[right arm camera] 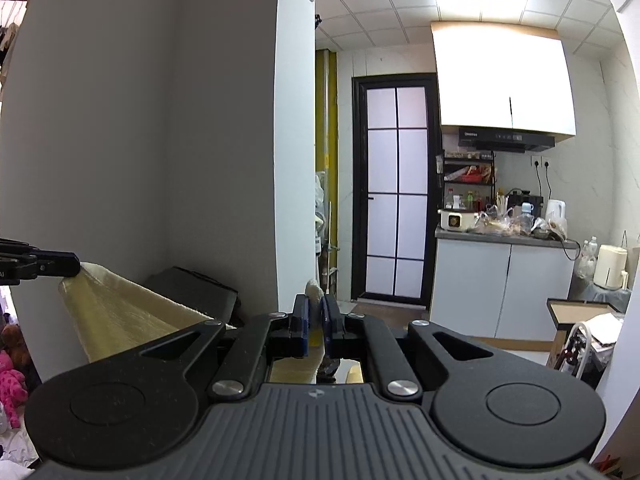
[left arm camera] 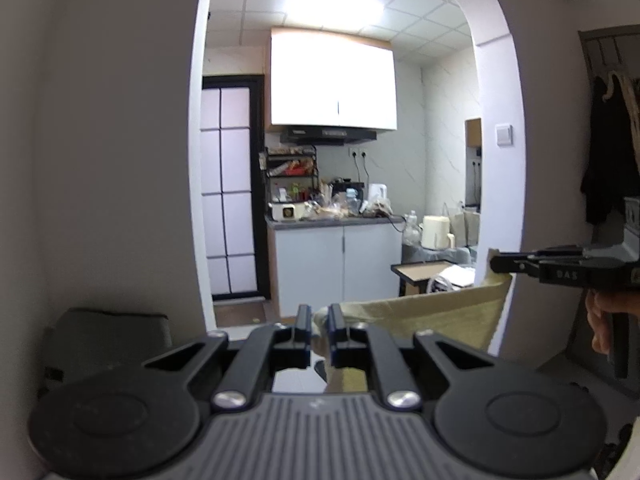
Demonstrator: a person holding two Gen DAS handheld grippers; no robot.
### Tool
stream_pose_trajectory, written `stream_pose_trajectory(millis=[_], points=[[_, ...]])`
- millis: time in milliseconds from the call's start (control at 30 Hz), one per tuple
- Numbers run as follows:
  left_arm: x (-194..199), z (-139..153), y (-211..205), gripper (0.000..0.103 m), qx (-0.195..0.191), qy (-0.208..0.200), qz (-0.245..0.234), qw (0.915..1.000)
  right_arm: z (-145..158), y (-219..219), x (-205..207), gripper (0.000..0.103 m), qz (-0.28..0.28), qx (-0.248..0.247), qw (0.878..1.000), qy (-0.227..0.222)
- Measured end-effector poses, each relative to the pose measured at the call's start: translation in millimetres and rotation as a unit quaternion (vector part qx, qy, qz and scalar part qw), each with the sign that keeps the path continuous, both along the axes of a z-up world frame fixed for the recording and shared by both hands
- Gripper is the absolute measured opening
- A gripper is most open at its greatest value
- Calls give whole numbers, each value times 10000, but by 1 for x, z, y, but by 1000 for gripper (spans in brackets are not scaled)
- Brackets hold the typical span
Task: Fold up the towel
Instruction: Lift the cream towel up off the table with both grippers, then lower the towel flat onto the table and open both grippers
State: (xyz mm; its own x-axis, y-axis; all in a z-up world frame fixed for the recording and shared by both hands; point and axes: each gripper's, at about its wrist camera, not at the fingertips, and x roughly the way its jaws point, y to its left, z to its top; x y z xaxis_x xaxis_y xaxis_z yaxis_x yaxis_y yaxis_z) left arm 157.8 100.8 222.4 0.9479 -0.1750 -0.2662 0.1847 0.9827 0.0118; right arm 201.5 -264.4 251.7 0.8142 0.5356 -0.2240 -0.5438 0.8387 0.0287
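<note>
A pale yellow towel (left arm camera: 436, 316) hangs stretched in the air between the two grippers. My left gripper (left arm camera: 319, 312) is shut on one top corner, a tuft of cloth poking out between its fingers. In the same view the right gripper (left arm camera: 496, 264) comes in from the right edge, pinching the other corner, with a hand behind it. In the right wrist view my right gripper (right arm camera: 315, 305) is shut on its towel corner, and the towel (right arm camera: 116, 312) runs left to the left gripper (right arm camera: 78, 268) at the frame's left edge. The towel's lower part is hidden below both grippers.
Both cameras face a white arched doorway into a kitchen with a cluttered counter (left arm camera: 332, 220), white cabinets (right arm camera: 504, 280) and a glass-paned door (right arm camera: 396, 196). A grey wall (right arm camera: 160, 140) stands at left, a dark box (left arm camera: 108, 336) low against it. Clothes (left arm camera: 608, 152) hang at right.
</note>
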Motion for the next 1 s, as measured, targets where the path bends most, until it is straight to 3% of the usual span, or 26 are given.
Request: stream_pose_trajectory(millis=[367,633,1000], points=[[-43,-75,-21,8,-209,742,-196,9968,-70,-30,-44,7,-176,-88,9969,758],[-70,-106,-18,8,-358,1081,-204,9933,-109,-53,-71,7,-265,22,9917,1254],[-90,-139,-9,8,-43,1828,-584,9814,-151,-64,-118,7,-290,21,9866,1603]])
